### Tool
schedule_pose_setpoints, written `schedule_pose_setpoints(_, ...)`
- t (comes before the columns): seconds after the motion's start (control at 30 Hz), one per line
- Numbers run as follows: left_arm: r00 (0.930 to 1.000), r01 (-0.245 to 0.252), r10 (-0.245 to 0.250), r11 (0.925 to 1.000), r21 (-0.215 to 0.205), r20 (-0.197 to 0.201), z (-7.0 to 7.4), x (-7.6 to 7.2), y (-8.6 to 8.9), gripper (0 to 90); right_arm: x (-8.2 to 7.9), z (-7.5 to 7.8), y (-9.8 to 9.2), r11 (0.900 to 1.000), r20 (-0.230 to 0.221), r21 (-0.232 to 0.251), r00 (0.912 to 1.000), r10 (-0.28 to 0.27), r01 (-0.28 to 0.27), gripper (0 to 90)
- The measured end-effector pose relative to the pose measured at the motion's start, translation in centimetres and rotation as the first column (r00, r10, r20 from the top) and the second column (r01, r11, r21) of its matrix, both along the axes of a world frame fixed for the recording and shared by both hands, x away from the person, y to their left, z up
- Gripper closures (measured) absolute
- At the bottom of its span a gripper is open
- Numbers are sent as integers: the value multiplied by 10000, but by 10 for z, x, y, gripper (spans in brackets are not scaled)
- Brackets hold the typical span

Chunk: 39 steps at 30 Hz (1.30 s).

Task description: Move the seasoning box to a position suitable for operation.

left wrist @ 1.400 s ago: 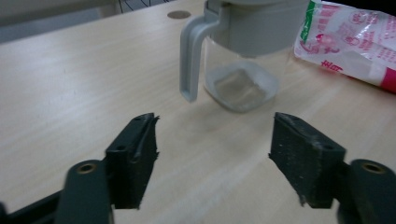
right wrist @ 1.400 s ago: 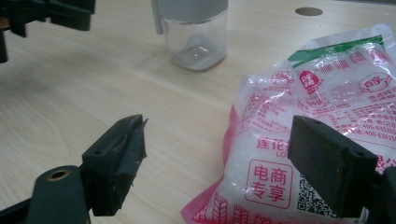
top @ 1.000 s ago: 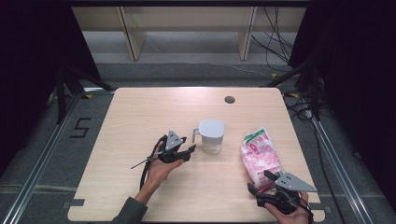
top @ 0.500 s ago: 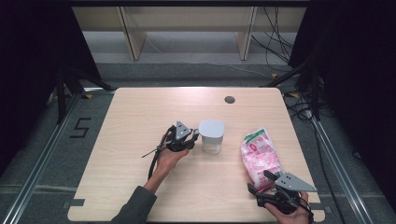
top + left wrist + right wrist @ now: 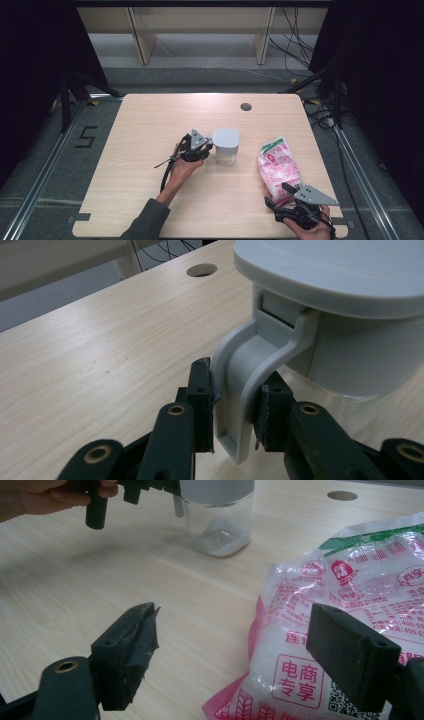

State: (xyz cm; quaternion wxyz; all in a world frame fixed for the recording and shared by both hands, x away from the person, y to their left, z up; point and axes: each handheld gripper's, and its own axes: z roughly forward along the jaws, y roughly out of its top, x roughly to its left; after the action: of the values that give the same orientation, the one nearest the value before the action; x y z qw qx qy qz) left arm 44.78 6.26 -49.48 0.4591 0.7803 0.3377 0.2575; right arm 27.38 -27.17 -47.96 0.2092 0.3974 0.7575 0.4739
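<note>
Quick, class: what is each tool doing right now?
Left tool: just closed on the jug handle.
Right tool: open, holding nothing, at the rice bag.

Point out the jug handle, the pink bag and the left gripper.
jug handle [image 5: 243, 385], left gripper view, on its curved front.
pink bag [image 5: 278, 165], high view, mid-bag.
left gripper [image 5: 235, 402], left gripper view, midway between the fingertips.

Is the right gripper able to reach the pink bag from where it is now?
Probably yes. The right gripper has its jaws open, the pink bag lies just ahead of it, partly between the jaws, and nothing stands between them.
</note>
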Motion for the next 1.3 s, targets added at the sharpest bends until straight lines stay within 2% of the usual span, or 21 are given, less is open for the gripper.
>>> schedule_pose_setpoints(0.07, 10000, 70, -70, 9999, -125, -49, 0, -1, 1, 723, 0, -1, 1, 10000, 33, 45, 10000, -24, 23, 212)
schedule_pose_setpoints(0.23, 9995, 329, -329, 9995, 12, -32, 0, -5, 9, 723, 0, -1, 2, 9998, -111, 203, 9999, -35, 37, 212)
schedule_pose_setpoints(0.27, 9996, 277, -278, 9996, -62, -87, 0, -6, 10, 723, 0, -1, 1, 10000, -97, 50, 9999, -31, 31, 213)
schedule_pose_setpoints(0.43, 9976, 685, -685, 9976, 15, 61, 0, -9, 17, 717, 1, 0, 0, 10000, 50, -39, 10000, -42, 42, 213)
schedule_pose_setpoints(0.47, 9976, 685, -685, 9976, 15, 61, 0, -9, 17, 716, 1, 0, 0, 10000, 50, -39, 10000, -42, 42, 213)
schedule_pose_setpoints(0.5, 9981, 597, -600, 9980, -217, -128, 0, -11, 18, 715, 1, -1, 0, 10000, 91, 11, 9999, -64, 64, 213)
schedule_pose_setpoints(0.53, 9983, 567, -569, 9983, -153, -130, 0, -12, 20, 715, 2, -2, 1, 10000, 177, 58, 9998, -56, 55, 214)
schedule_pose_setpoints(0.63, 9980, 614, -615, 9981, -104, -139, 0, -14, 22, 714, 0, -1, 1, 10000, 23, 21, 10000, -48, 48, 215)
schedule_pose_setpoints(0.67, 9974, 724, -724, 9974, 39, -12, 1, -15, 24, 713, 0, 0, 0, 10000, -17, 17, 10000, -33, 33, 215)
schedule_pose_setpoints(0.7, 9977, 673, -674, 9976, -145, -64, 0, -16, 25, 712, 0, -1, 0, 10000, 42, -62, 10000, -47, 47, 215)
schedule_pose_setpoints(0.77, 9979, 644, -645, 9978, -141, -71, -1, -18, 29, 711, 0, -1, 0, 9999, 69, 46, 9999, -94, 94, 215)
schedule_pose_setpoints(0.83, 9992, 383, -385, 9990, 213, 120, -1, -19, 30, 712, 1, -1, 0, 10000, 85, -13, 9999, -78, 78, 215)
schedule_pose_setpoints(0.87, 9992, 383, -385, 9990, 213, 120, -1, -19, 30, 714, 1, -1, 0, 10000, 85, -13, 9999, -78, 78, 215)
schedule_pose_setpoints(0.9, 9987, 224, -246, 9985, 500, 443, 0, -17, 28, 716, -2, -1, 3, 9996, -217, 253, 9997, -133, 138, 215)
schedule_pose_setpoints(1.0, 9980, 224, -259, 9979, 603, 582, 0, -14, 28, 725, 0, -1, 2, 9999, -42, 100, 10000, -48, 48, 216)
schedule_pose_setpoints(1.07, 9985, 97, -121, 9989, 463, 528, -1, -15, 26, 726, 0, -1, 2, 9998, -84, 107, 9999, -138, 139, 215)
schedule_pose_setpoints(1.1, 9993, 113, -118, 9998, 143, 356, -1, -16, 27, 727, 1, -1, 1, 10000, 78, -12, 9999, -78, 78, 216)
schedule_pose_setpoints(1.17, 9994, 133, -134, 9999, 43, 325, -2, -17, 28, 728, 1, -1, 1, 10000, 73, -12, 9999, -75, 75, 216)
schedule_pose_setpoints(1.2, 9989, 152, -160, 9997, 187, 450, -1, -17, 29, 727, 1, -1, 0, 10000, 16, -83, 10000, -24, 24, 216)
schedule_pose_setpoints(1.27, 9985, 227, -239, 9995, 235, 501, -1, -19, 28, 726, -2, -1, 3, 9997, -343, 229, 9994, -99, 107, 216)
schedule_pose_setpoints(1.3, 9985, 227, -239, 9995, 235, 501, -1, -19, 28, 726, 0, -1, 1, 9999, -159, 97, 9999, 34, -33, 216)
